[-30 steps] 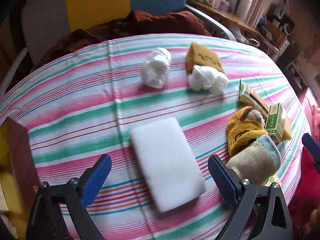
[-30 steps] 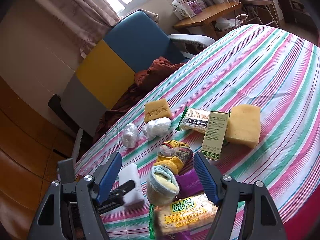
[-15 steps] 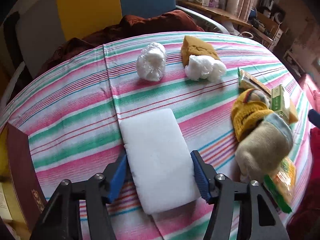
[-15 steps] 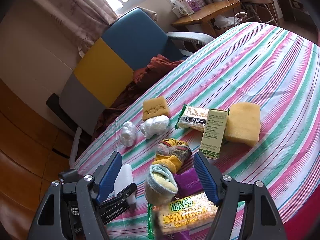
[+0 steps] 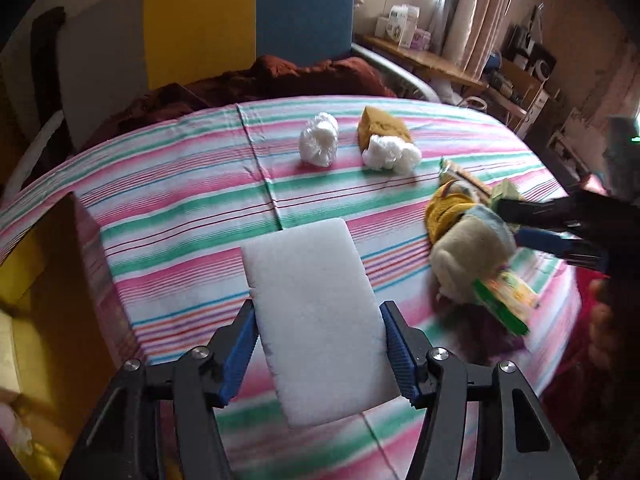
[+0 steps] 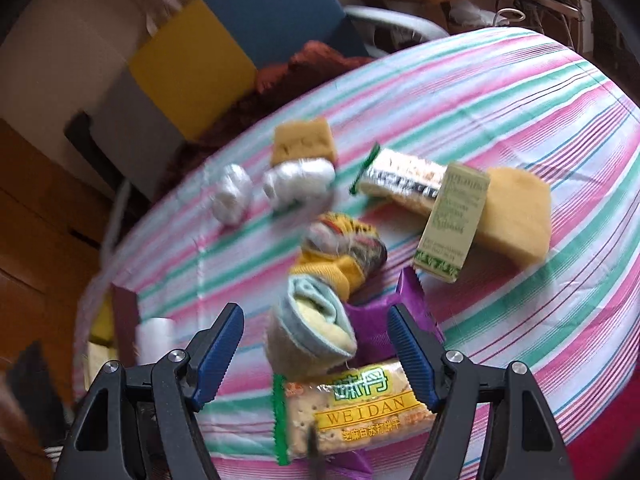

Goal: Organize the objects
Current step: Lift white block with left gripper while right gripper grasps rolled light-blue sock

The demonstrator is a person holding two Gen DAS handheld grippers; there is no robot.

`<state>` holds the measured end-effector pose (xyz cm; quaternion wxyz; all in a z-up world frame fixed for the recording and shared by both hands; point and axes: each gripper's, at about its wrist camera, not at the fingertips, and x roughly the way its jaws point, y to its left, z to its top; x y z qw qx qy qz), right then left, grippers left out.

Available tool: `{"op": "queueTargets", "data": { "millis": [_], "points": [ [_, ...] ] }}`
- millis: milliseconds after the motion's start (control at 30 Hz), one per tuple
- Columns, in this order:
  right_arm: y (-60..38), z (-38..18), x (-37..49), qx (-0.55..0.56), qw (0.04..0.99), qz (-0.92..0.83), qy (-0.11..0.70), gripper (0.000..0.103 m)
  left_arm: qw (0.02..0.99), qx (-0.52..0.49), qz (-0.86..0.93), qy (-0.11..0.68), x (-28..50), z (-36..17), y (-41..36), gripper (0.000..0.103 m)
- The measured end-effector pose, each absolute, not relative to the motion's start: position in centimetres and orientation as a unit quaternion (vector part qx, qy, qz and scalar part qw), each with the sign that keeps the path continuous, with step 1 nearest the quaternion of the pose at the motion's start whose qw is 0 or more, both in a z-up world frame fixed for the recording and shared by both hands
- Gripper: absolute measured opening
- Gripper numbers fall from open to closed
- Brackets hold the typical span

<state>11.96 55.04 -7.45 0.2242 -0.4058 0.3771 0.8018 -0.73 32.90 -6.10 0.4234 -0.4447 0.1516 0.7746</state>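
Note:
My left gripper (image 5: 318, 350) is shut on a white foam sponge (image 5: 316, 312) and holds it just above the striped tablecloth (image 5: 180, 200). My right gripper (image 6: 314, 346) is open above a rolled beige sock (image 6: 312, 332) and a yellow cracker packet (image 6: 360, 408); it also shows in the left wrist view (image 5: 560, 228). A rolled yellow sock (image 6: 340, 252), two white plastic wads (image 5: 320, 144) (image 5: 390, 152), a brown sponge (image 5: 384, 128), a green box (image 6: 452, 220) and a yellow sponge (image 6: 516, 212) lie on the cloth.
A dark red and yellow open box (image 5: 52, 300) stands at the left table edge. A chair with a brown cloth (image 5: 280, 80) is behind the table. A purple packet (image 6: 380, 320) lies under the socks. A silver snack bar (image 6: 400, 180) lies beside the green box.
My left gripper has closed on the white sponge and lifted it slightly. My right gripper has moved down and forward over the beige sock, still open.

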Motion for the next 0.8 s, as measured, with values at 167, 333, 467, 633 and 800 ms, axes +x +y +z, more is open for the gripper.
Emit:
{"op": "queueTargets", "data": {
  "millis": [167,333,467,633,800],
  "points": [
    [53.9,-8.9,10.1,-0.457,0.216,0.792,0.342,0.065,0.432,-0.430,0.782,0.132,0.2,-4.5,29.8,0.062],
    [52.6,-9.3,8.8,-0.475,0.199,0.799,0.311,0.041,0.431,-0.422,0.790,0.108,0.4,-3.4,26.6,0.062],
    [52.2,-8.5,9.1,-0.455,0.189,0.814,0.308,0.040,0.417,-0.419,0.801,0.090,0.0,-2.7,23.6,0.062],
    [51.2,-6.6,9.5,-0.406,0.140,0.847,0.313,0.040,0.395,-0.412,0.818,0.074,-0.5,-2.0,19.3,0.062],
    [48.0,-6.1,8.2,-0.412,0.100,0.855,0.298,0.040,0.351,-0.418,0.836,0.054,-1.4,-2.1,14.0,0.063]
  ]
}}
